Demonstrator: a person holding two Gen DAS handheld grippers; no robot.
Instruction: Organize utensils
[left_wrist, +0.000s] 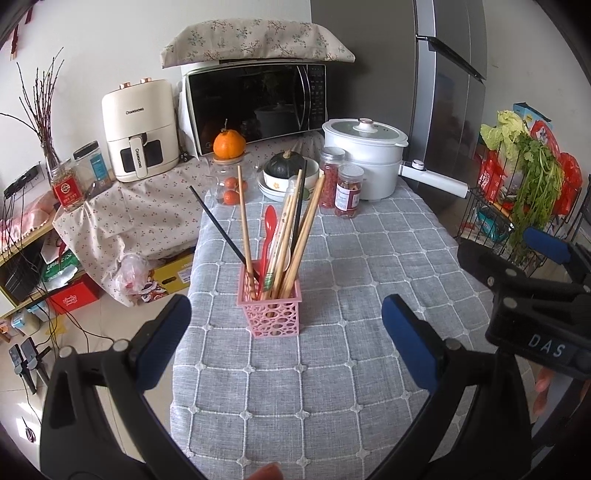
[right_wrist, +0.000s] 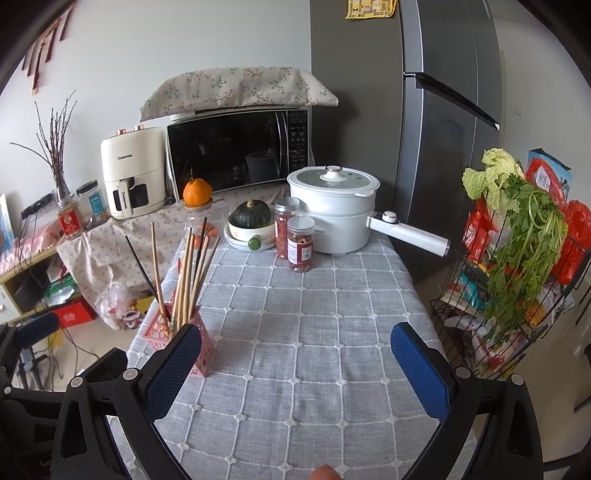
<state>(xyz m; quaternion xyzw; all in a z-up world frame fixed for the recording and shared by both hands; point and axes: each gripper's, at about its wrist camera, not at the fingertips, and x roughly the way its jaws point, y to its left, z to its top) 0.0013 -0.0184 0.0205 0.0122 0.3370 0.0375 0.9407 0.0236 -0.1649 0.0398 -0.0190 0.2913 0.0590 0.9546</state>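
Observation:
A pink perforated holder (left_wrist: 274, 313) stands on the grey checked tablecloth (left_wrist: 351, 266). It holds several wooden chopsticks (left_wrist: 306, 236), black chopsticks (left_wrist: 218, 229) and a red spoon (left_wrist: 269, 236). My left gripper (left_wrist: 286, 343) hovers open just in front of the holder, with nothing between its fingers. In the right wrist view the holder (right_wrist: 177, 336) sits at the left, partly hidden behind my left finger pad (right_wrist: 173, 365). My right gripper (right_wrist: 295, 365) is open over bare tablecloth (right_wrist: 314, 314), to the right of the holder. The right gripper (left_wrist: 535, 280) also shows at the right edge of the left wrist view.
At the table's far end stand a white electric pot (right_wrist: 332, 210), two red-filled jars (right_wrist: 301, 243), a bowl with a dark squash (right_wrist: 251, 218) and an orange (right_wrist: 197, 192). A microwave (right_wrist: 236, 151) and air fryer (right_wrist: 133, 173) sit behind. A wire rack with greens (right_wrist: 524, 258) stands right.

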